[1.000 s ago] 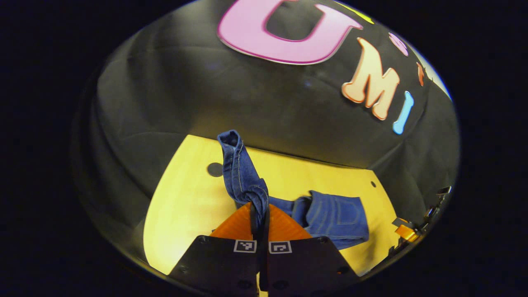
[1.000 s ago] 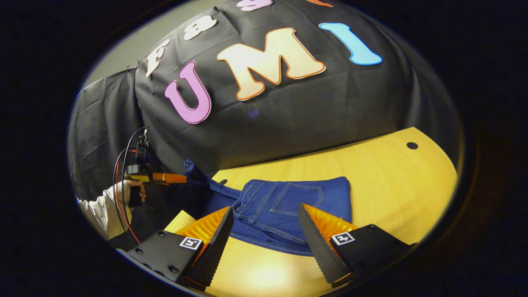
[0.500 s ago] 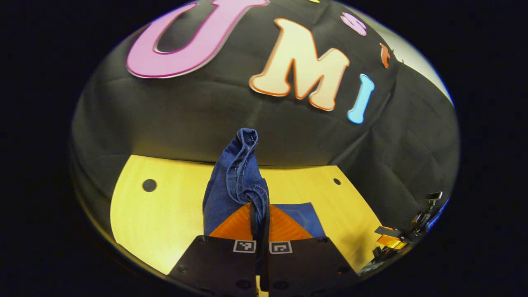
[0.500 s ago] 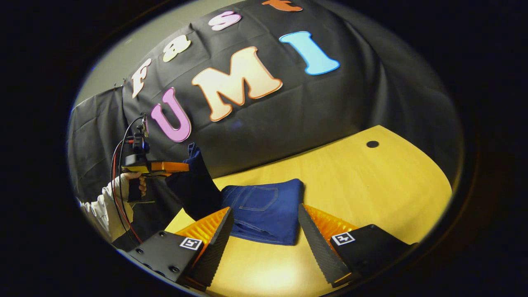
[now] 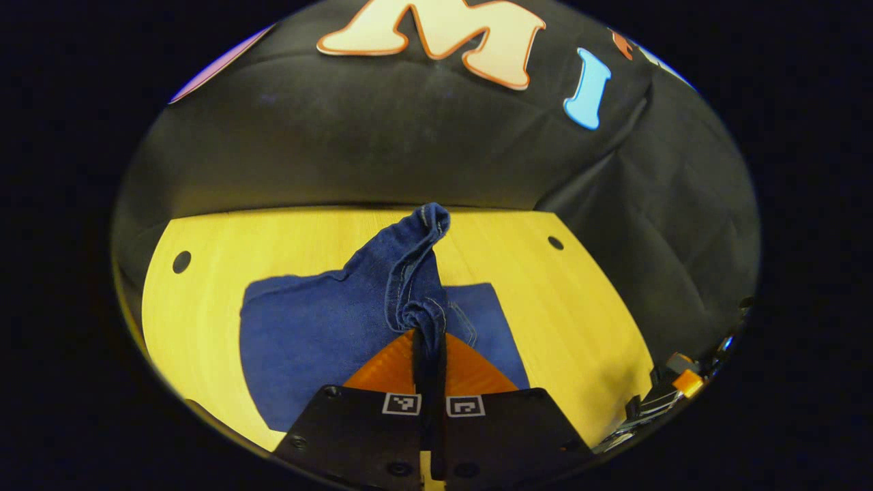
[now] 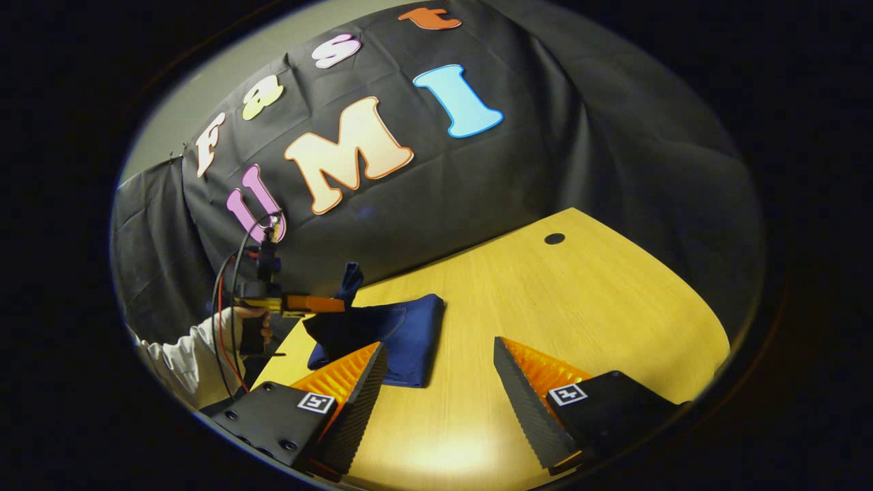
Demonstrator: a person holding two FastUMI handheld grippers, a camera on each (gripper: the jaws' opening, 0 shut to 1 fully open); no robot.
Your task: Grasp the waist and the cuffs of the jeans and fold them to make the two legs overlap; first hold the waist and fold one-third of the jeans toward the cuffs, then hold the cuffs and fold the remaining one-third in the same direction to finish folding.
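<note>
On the left, our left gripper (image 5: 430, 344) is clamping the bunched cuffs (image 5: 417, 273) of the jeans (image 5: 314, 334), holding them just above the folded stack lying on the tabletop (image 5: 204, 327). We are judging this the last fold: the legs and waist third already look stacked, and the cuffs are not yet laid flat or let go. Over to the right, our right gripper (image 6: 440, 372) is hanging with fingers spread wide, holding nothing, above bare tabletop beside the bundle.
</note>
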